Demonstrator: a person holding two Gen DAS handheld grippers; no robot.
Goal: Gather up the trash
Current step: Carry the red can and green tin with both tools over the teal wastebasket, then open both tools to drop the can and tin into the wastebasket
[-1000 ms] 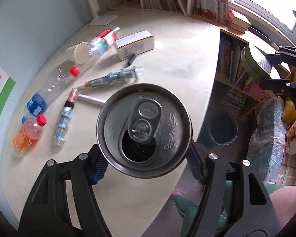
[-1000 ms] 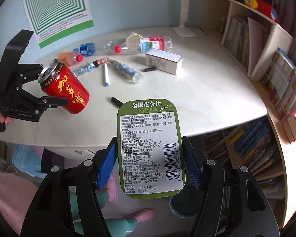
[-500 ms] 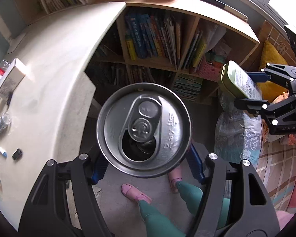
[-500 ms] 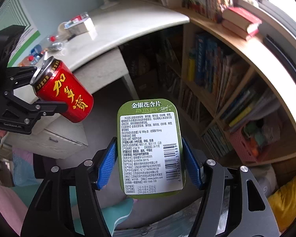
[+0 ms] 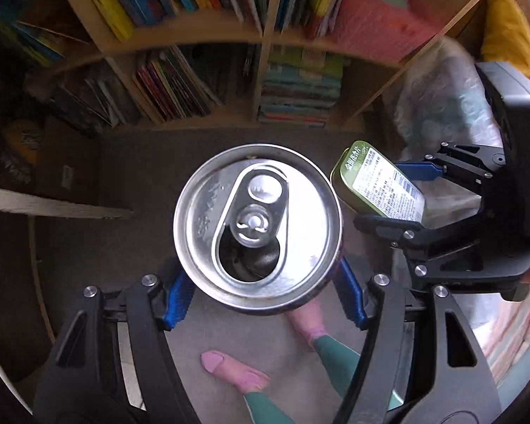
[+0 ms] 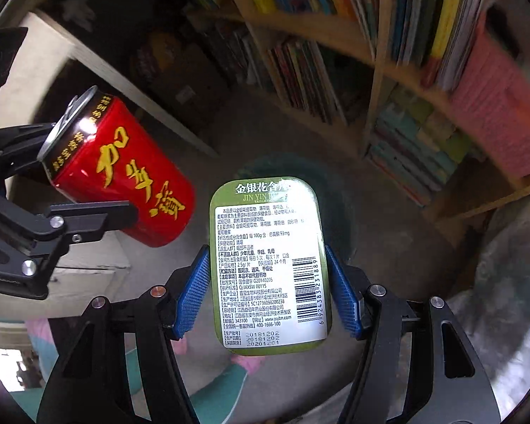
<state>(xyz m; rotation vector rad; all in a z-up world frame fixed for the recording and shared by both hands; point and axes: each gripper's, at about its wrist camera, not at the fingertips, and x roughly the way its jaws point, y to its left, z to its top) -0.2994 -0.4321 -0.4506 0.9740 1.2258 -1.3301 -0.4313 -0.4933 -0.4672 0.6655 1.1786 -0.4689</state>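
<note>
My left gripper (image 5: 261,296) is shut on an opened red drink can (image 5: 258,226), whose silver top faces the camera; the can's red side shows in the right wrist view (image 6: 123,180). My right gripper (image 6: 268,289) is shut on a flat green lozenge tin (image 6: 268,268) with a white label; the tin also shows in the left wrist view (image 5: 378,183), just right of the can. Both are held low over the floor. A dark round bin (image 6: 321,194) shows blurred behind the tin.
A wooden bookshelf (image 5: 265,35) full of books curves across the back in both views. The white desk's underside and edge (image 6: 88,70) are at the left. The person's pink-slippered feet (image 5: 236,371) stand on the grey floor below. A patterned bag (image 5: 448,106) sits at the right.
Both grippers have swung down and away from the desk toward the floor by the bookshelf, still holding the can and the tin. The two have come closer together.
</note>
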